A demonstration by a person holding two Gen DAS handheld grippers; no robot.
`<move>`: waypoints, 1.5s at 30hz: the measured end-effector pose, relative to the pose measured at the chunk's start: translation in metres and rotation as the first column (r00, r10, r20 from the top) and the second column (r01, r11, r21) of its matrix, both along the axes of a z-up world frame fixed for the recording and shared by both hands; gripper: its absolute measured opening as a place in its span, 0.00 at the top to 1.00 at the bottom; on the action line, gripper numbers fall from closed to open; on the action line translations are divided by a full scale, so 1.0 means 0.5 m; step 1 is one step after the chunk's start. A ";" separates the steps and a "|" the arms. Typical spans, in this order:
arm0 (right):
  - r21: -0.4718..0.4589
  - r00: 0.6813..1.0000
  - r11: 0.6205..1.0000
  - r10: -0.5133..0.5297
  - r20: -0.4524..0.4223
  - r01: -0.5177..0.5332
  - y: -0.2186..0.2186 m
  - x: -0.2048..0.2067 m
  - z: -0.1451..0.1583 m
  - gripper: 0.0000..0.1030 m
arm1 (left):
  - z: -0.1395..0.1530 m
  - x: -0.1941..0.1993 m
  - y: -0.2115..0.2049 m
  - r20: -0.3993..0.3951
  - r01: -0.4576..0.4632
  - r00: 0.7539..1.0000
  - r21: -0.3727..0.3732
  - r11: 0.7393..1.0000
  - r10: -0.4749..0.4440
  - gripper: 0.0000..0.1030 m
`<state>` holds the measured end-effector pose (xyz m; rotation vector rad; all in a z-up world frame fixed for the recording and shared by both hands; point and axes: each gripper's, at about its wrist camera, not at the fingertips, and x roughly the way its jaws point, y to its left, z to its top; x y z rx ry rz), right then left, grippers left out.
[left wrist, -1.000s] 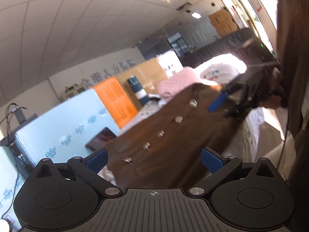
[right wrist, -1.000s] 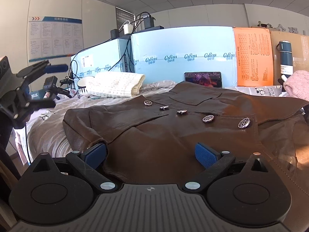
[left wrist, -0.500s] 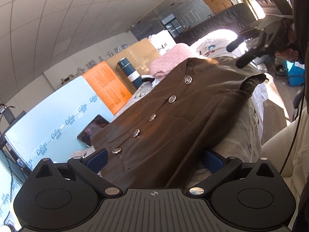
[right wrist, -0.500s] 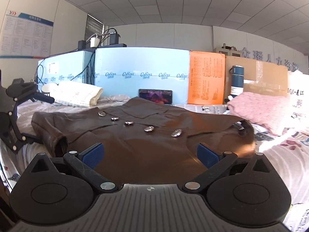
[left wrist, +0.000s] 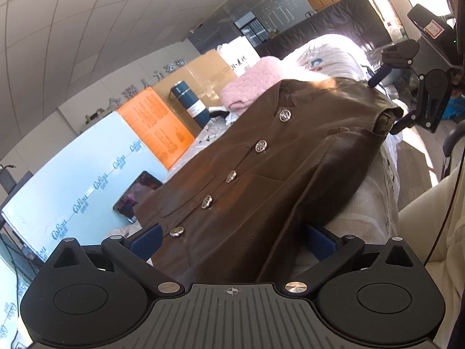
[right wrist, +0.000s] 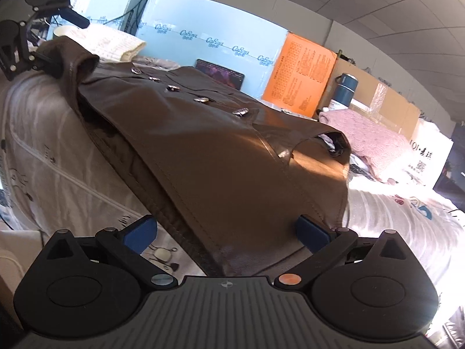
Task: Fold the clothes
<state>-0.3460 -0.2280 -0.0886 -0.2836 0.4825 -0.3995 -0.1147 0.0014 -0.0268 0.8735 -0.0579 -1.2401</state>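
Observation:
A brown leather jacket (left wrist: 276, 168) with a row of silver buttons lies flat on a bed covered by a white printed sheet (left wrist: 375, 186). My left gripper (left wrist: 232, 240) is open, its blue pads either side of the jacket's hem end. My right gripper (right wrist: 225, 232) is open at the jacket's (right wrist: 203, 145) shoulder end, the fabric lying between its pads. The right gripper also shows in the left wrist view (left wrist: 392, 99), open by the cuff. The left gripper shows in the right wrist view (right wrist: 49, 29) at the far corner.
A folded pink knit (right wrist: 369, 142) and a folded cream garment (right wrist: 113, 43) lie on the bed. Light blue foam boards (right wrist: 203, 37), an orange board (right wrist: 302, 72), a dark flask (right wrist: 343, 90), cardboard boxes (right wrist: 386, 101) and a tablet (right wrist: 219, 74) stand along the back.
Both grippers have dropped lower and tilted toward the jacket's ends. The jacket now lies between each gripper's pads. Both stay open.

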 end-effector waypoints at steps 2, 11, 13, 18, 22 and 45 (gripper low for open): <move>-0.041 0.999 0.999 -0.035 0.014 0.036 -0.003 -0.001 -0.012 0.00 | 0.000 0.005 0.000 -0.004 -0.008 1.000 -0.001 1.000 0.007 0.00; -0.159 0.975 0.968 -0.173 0.141 0.195 -0.011 -0.020 -0.044 0.03 | 0.002 0.003 0.008 -0.064 -0.002 0.998 -0.019 1.000 0.001 0.22; -0.133 0.962 0.967 -0.187 0.199 0.216 -0.014 -0.032 -0.025 0.12 | -0.003 0.009 0.013 -0.119 -0.012 0.993 -0.032 0.999 0.008 0.45; -0.134 0.949 0.972 -0.149 0.276 0.192 -0.013 -0.041 0.022 0.45 | 0.009 0.005 0.028 -0.118 -0.030 0.993 -0.122 0.992 0.015 0.79; -0.159 0.930 0.972 -0.111 0.351 0.176 -0.015 -0.037 0.057 0.61 | 0.022 0.005 0.024 -0.059 -0.083 0.996 -0.282 0.956 0.069 0.80; 0.333 0.787 0.929 -0.323 0.526 0.159 -0.265 0.130 0.160 0.89 | 0.072 0.235 -0.320 0.111 -0.156 0.978 -0.158 0.975 0.174 0.79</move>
